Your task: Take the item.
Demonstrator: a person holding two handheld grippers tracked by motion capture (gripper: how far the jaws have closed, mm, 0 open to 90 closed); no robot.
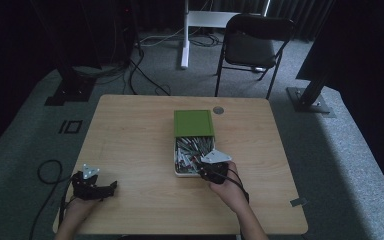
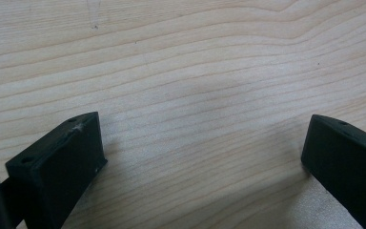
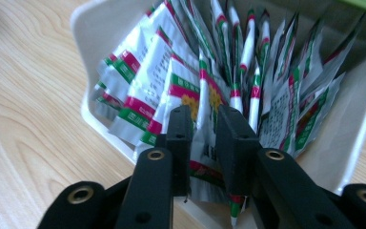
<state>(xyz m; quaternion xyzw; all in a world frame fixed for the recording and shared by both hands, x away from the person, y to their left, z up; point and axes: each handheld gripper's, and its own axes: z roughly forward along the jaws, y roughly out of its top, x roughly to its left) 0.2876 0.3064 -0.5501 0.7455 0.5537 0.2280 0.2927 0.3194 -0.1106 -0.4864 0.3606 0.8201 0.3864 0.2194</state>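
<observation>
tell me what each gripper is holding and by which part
The right gripper is shut on one sachet in the white box, pinching its near end. The left gripper is open over bare table.

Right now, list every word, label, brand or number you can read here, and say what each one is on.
None can be quoted.
Sachets in the white box: rows of small print on white panels, too blurred to read.
Sachet between the right hand-held gripper jaws: dark characters under a yellow flower, unreadable.
Green lid: plain.

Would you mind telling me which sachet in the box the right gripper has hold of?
The yellow-flower sachet, pinched between the right gripper jaws at the box near edge; the others stand free.
</observation>
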